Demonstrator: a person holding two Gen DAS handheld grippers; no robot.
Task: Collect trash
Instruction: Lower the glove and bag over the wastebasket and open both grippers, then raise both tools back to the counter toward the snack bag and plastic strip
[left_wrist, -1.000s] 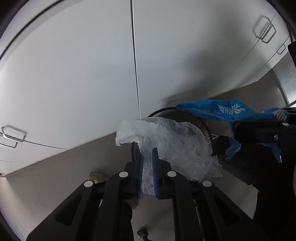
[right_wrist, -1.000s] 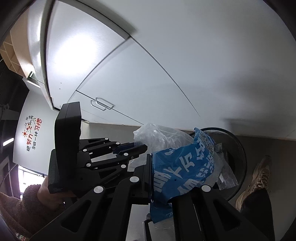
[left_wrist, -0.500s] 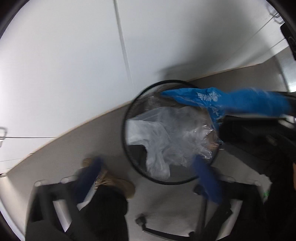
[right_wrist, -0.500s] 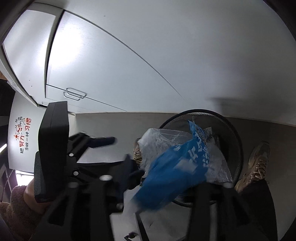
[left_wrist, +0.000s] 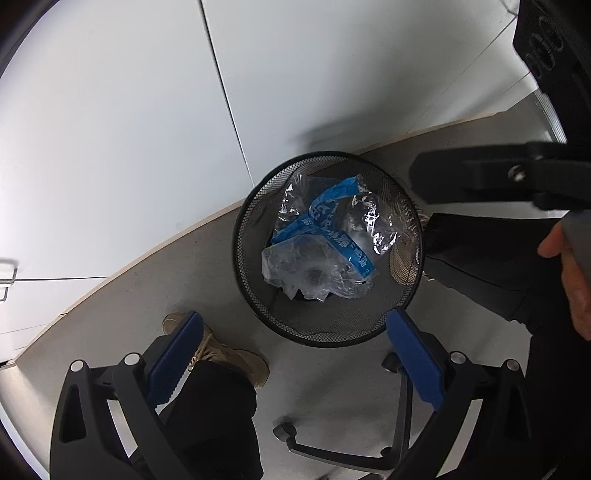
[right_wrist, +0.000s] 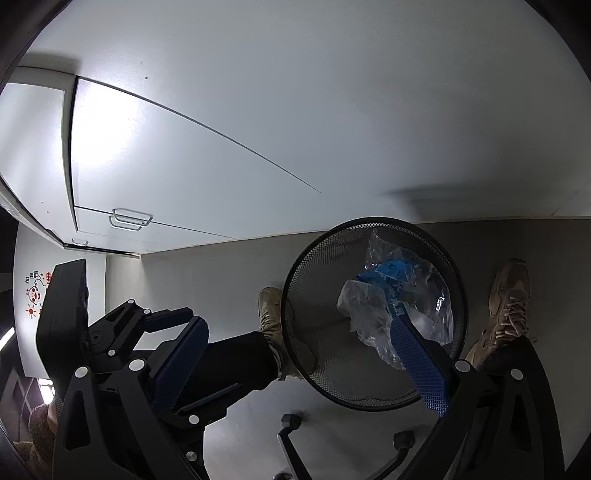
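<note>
Black wire mesh rings the wastebasket at the centre of the left wrist view, where a crumpled clear plastic bag and a blue printed wrapper lie loose inside, touching each other and apart from both tools. The left gripper hangs above the floor with its jaws opening to their widest, blue pads at 7 and 5 o'clock of the frame, nothing between them. In the right wrist view the right gripper also stands spread wide and empty, one blue finger crossing in front of the basket at 4 o'clock, the other at 8 o'clock near a dark trouser leg. A person's tan shoes flank the basket on the grey floor, and white cabinet doors fill the upper half of both views. A chair base with castors shows at 6 o'clock.

Both pieces of trash look feather-light, soft and slippery, likely to crumple under any pinch and to drift or cling instead of dropping cleanly. Should either need lifting again, a bunched fold near its middle would probably give the surest hold, since a single thin edge could slide out between the pads. This deposit appears complete.
</note>
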